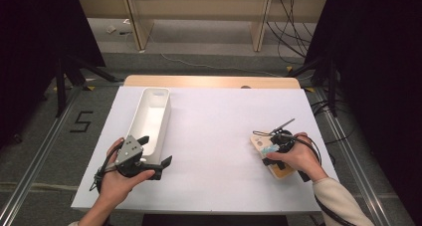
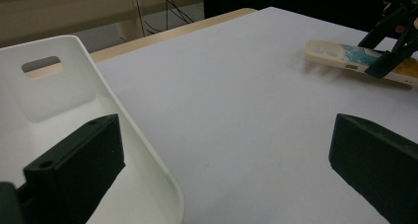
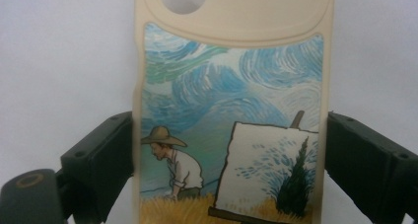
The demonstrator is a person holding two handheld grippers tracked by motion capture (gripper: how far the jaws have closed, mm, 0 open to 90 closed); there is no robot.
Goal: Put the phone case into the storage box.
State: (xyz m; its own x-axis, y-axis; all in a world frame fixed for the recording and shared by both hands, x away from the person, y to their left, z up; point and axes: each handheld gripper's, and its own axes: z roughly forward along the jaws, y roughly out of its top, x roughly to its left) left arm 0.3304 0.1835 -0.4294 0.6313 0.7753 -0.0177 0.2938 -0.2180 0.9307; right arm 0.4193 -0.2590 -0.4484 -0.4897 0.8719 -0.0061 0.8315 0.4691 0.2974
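A beige phone case [image 1: 260, 143] printed with a painter in a swirling blue landscape lies at the table's right side. My right gripper [image 1: 279, 143] is shut on it, one jaw against each long edge of the phone case [image 3: 231, 86], as the right gripper [image 3: 229, 155] view shows. In the left gripper view the phone case [image 2: 340, 56] sits slightly raised at its far end. My left gripper [image 1: 157, 150] is open at the near end of a white bin [image 1: 166, 121]. One jaw of the left gripper [image 2: 222, 150] hangs over the bin [image 2: 113, 110], the other over the table.
The white-covered table [image 1: 224, 136] has a bare wooden strip along its far edge. The long bin stands left of centre, with a handle slot in its far end and nothing in the part of its inside that shows. Cables trail from both grippers.
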